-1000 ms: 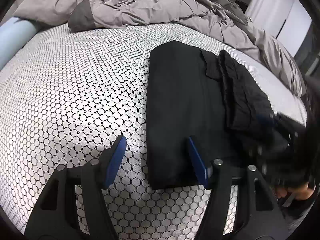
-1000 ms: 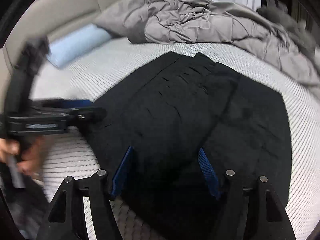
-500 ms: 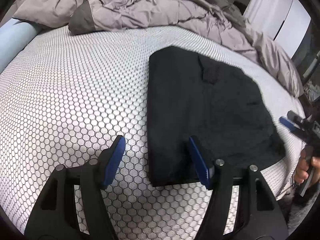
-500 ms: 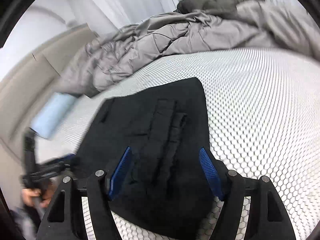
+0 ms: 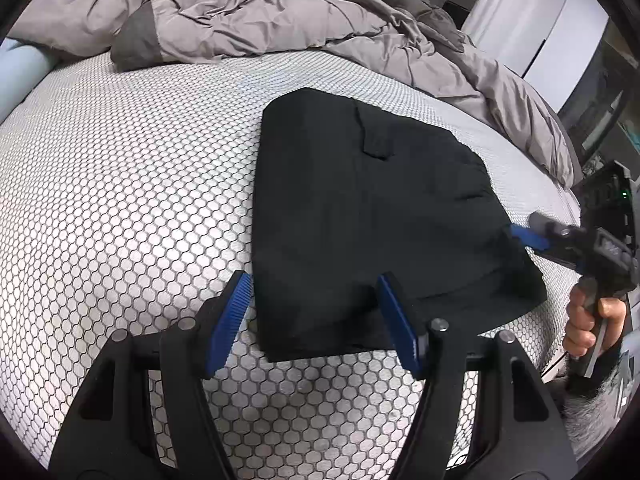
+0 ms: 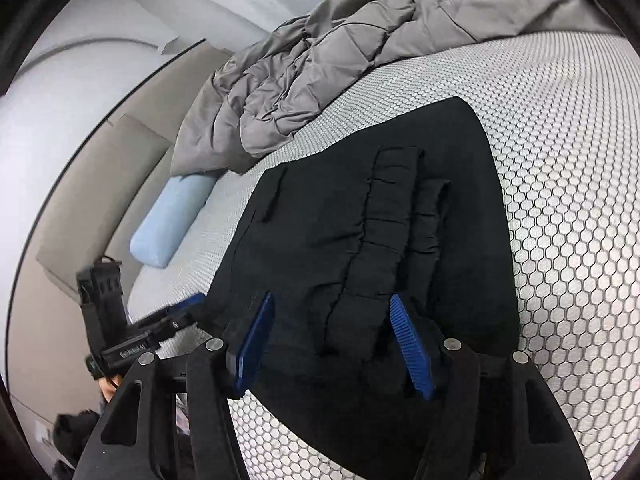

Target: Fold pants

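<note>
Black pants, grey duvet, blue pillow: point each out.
Black pants [image 5: 360, 220], left wrist view, middle of the folded fabric.
Grey duvet [image 5: 248, 16], left wrist view, crumpled middle.
Blue pillow [image 6: 172, 220], right wrist view, its top face.

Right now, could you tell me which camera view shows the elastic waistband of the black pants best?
The right wrist view: the gathered waistband lies close ahead, its puckered ridges clear on the folded black pants. The left wrist view shows the pants whole on the honeycomb mattress cover, but there the waistband is hardly visible at their right side.

Black pants on white, black-hexagon-patterned sheet; grey duvet, pale-blue pillow.
</note>
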Demonstrator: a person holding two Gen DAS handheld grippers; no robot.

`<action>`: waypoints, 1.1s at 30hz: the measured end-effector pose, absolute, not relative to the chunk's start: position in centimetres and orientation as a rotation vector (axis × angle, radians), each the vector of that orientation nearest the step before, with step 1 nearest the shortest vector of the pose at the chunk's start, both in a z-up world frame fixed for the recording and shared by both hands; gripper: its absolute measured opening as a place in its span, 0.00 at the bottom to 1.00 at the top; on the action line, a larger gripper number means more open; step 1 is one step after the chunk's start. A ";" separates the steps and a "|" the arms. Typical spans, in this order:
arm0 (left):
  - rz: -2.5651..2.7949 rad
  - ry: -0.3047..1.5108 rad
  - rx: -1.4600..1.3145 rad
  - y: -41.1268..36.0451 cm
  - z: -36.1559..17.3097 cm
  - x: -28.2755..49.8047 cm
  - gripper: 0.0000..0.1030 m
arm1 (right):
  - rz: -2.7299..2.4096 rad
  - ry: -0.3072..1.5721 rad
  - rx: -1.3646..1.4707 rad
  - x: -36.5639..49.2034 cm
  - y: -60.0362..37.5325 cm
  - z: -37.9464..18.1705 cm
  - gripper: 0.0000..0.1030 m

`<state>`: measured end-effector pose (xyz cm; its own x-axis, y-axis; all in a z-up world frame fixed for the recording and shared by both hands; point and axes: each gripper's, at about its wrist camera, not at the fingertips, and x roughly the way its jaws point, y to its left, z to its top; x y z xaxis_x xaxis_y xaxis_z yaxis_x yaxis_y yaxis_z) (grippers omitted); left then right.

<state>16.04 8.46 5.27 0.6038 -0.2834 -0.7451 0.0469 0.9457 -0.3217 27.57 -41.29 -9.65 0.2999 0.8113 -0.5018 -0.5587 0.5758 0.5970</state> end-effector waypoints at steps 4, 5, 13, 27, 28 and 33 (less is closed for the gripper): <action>-0.194 0.902 -0.281 8.6 5.4 15.8 0.61 | 1.009 0.849 0.421 27.7 -41.9 -9.2 0.60; -0.196 0.902 -0.281 8.6 5.4 15.8 0.61 | 1.012 0.846 0.436 27.8 -41.9 -9.2 0.60; -0.196 0.915 -0.262 8.3 5.3 15.9 0.61 | 1.005 0.845 0.465 29.8 -40.6 -9.6 0.60; -0.143 0.883 -0.353 11.8 6.2 15.8 0.61 | 1.081 0.795 0.208 26.0 -37.7 -8.2 0.06; -0.135 0.878 -0.362 12.1 6.3 15.8 0.61 | 1.127 0.767 0.194 24.9 -37.8 -7.2 0.06; -0.135 0.896 -0.387 12.5 6.1 16.2 0.61 | 1.207 0.734 0.123 21.7 -38.8 -6.1 0.06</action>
